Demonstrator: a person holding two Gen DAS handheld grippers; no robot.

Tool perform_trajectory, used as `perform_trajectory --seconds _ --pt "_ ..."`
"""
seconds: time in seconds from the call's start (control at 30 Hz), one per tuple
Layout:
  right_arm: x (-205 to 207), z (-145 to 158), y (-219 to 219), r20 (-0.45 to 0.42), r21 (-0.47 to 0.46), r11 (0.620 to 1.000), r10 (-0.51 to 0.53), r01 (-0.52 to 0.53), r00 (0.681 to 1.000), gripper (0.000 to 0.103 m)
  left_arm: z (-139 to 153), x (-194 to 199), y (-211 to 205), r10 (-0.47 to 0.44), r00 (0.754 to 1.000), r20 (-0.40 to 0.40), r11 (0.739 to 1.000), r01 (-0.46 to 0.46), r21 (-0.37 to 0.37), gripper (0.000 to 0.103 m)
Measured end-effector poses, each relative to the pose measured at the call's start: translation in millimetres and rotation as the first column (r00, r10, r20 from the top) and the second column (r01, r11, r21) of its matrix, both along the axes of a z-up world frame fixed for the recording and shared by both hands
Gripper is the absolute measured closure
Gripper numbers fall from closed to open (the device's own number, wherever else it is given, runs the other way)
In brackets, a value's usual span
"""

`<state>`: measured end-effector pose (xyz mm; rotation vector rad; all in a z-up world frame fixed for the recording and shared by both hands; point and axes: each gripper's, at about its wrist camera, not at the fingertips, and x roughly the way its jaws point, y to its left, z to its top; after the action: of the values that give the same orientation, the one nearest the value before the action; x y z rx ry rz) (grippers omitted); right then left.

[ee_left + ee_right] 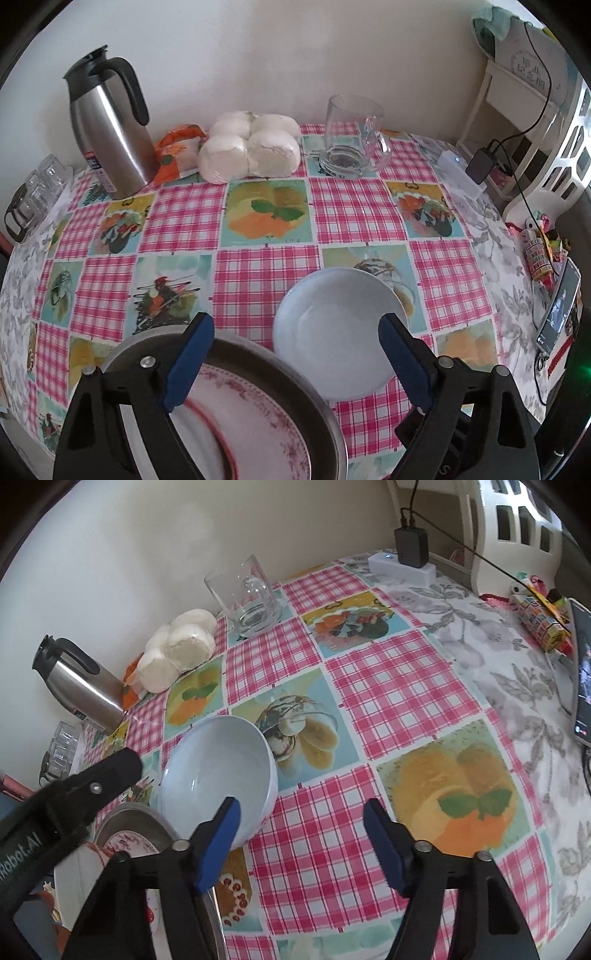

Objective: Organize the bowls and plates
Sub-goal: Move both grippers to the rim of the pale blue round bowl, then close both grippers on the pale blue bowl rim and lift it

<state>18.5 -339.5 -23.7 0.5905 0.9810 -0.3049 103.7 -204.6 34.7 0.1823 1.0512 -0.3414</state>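
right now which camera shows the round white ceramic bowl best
The right wrist view: the round white ceramic bowl shows its whole inside and outer wall. In the left wrist view the bowl is partly hidden behind the open left gripper.

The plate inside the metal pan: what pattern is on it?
White plate with pink floral rim and a red ring; clearest in the left wrist view.

Flowered plate: at 6 o'clock in the left wrist view, cut off by the bottom edge; a blue finger hides part of it.
Metal pan: its near side runs off the bottom edge.
White bowl: at 8 o'clock in the right wrist view, its near rim is hidden behind a blue finger.
Small glasses: at 9 o'clock, blurry, can't count them.
Phone: at 3 o'clock, cut off by the edge.
Sign on shelf: too small to read.
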Motion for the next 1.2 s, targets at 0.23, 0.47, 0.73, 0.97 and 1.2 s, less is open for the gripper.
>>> perform_trajectory --seconds 0.23,0.47,0.73,0.97,1.2 --pt "19 -11 3 -0.022 -0.006 1.0 0.026 -0.026 0.999 0.055 -14 10 -1 0.001 1.0 -0.029 1.0 -0.001 0.008 0.02" --pt "30 -24 9 -0.043 0.006 0.999 0.052 -0.052 0.998 0.072 -21 14 0 -0.003 0.999 -0.048 1.0 0.003 0.006 0.021" --pt "30 -27 8 -0.035 0.023 0.998 0.051 -0.05 0.998 0.075 -23 13 -3 -0.016 0.999 -0.049 1.0 0.017 0.014 0.021" --pt "24 -26 -1 -0.035 0.019 0.999 0.035 -0.034 0.999 0.075 -24 9 -10 -0.053 0.998 -0.034 0.998 0.054 0.025 0.021" --pt "16 -24 -13 -0.047 0.0 1.0 0.006 -0.006 0.999 0.075 -28 4 -20 -0.096 0.995 -0.04 0.995 0.097 0.021 0.032"
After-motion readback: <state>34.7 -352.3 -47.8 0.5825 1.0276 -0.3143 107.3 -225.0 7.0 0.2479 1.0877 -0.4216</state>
